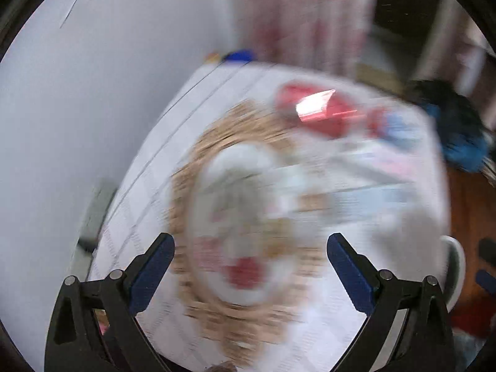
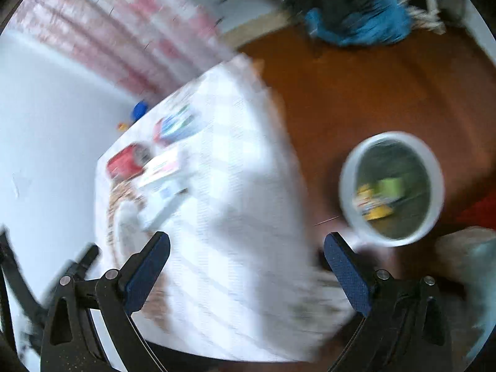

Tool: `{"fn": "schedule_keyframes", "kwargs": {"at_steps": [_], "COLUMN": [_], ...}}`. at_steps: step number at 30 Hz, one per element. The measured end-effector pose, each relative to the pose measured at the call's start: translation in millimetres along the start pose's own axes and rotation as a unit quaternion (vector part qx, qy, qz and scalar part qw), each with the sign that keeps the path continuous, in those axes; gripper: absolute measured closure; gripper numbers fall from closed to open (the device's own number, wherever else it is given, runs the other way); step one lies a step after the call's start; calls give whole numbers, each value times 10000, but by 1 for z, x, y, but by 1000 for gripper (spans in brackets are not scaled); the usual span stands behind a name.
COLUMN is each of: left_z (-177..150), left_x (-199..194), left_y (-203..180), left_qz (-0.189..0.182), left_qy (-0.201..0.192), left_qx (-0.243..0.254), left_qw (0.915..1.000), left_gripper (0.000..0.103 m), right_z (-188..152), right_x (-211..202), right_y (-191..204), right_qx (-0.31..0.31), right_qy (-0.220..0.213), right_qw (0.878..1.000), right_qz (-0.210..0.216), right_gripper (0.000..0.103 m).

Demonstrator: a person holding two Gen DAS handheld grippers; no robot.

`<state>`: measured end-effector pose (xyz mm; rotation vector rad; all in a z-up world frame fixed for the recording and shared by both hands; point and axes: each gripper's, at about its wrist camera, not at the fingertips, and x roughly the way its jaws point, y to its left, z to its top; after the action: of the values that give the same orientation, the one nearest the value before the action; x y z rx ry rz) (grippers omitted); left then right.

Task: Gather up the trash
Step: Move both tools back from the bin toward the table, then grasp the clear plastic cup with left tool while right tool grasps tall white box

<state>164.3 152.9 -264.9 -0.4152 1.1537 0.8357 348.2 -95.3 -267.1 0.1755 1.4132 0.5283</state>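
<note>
Both views are motion-blurred. My left gripper (image 1: 250, 248) is open and empty above a white plate (image 1: 238, 226) with red scraps, on a woven mat (image 1: 192, 161) on the white-clothed table (image 1: 136, 204). A red can (image 1: 313, 108) and flat cartons (image 1: 356, 179) lie farther back. My right gripper (image 2: 246, 248) is open and empty over the table's right part (image 2: 235, 217). A white trash bin (image 2: 391, 187) stands on the floor to the right, holding yellow and green wrappers (image 2: 379, 197). The red can (image 2: 125, 161) and cartons (image 2: 164, 170) lie at the table's far left.
A white wall (image 1: 77, 124) borders the table on the left, pink curtains (image 2: 117, 28) behind. A blue and black bundle (image 2: 356, 15) lies on the brown floor (image 2: 356, 93). A blue object (image 2: 139, 110) sits behind the table's far corner. The bin's rim (image 1: 455, 266) shows at the right.
</note>
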Motion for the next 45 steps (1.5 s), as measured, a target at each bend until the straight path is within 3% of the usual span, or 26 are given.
{"fn": "schedule_keyframes", "kwargs": {"at_steps": [4,6,13,14,15,16,21,26,29,34,38,40,41,44,45], "left_z": [-3,-5,-10,-10,-11,-11,-7,-3,-2,-1,-2,-3,-4,-5,-5], "left_x": [58,78,105,106,106,106,97,75,64,67,76,78,79,77,76], "left_y": [49,61,75,75,74,73,64,35,11,-27,-50,-62,-66,-72,-74], "left_qz": [162,183,88,69,54,38,-232,-686,-1068,-1442,-1463,-1403,-1341,-1163,-1080], "left_qy": [461,604,837,832,826,808,733,597,589,793,884,873,879,702,638], "left_qx": [-400,-412,-264,-236,-201,-164,-71,209,334,533,767,935,1011,1134,1145], "left_qw": [9980,9972,9961,9962,9964,9966,9970,9956,9920,9849,9823,9818,9819,9842,9855], "left_gripper": [2,2,2,2,2,2,2,2,2,3,4,16,31,45,58], "right_z": [1,6,19,19,18,19,12,1,4,16,16,15,15,11,11], "right_x": [75,107,171,172,174,176,163,141,134,132,138,139,140,147,149], "right_y": [60,85,120,123,129,132,122,92,78,55,52,54,54,65,68], "right_qx": [-94,-126,124,88,-13,-119,-775,-1656,-1818,-1105,-1014,-953,-939,-982,-1008], "right_qy": [255,356,391,313,297,342,590,1045,1124,1109,986,896,870,782,763], "right_qw": [9996,9991,9982,9981,9982,9983,9932,9753,9681,9833,9858,9872,9874,9867,9861], "right_qz": [-99,-186,-439,-530,-521,-466,-646,-1022,-1305,-926,-908,-907,-930,-1029,-1080], "right_gripper": [6,17,22,24,38,42,54,56,56,50,50,50,50,50,52]}}
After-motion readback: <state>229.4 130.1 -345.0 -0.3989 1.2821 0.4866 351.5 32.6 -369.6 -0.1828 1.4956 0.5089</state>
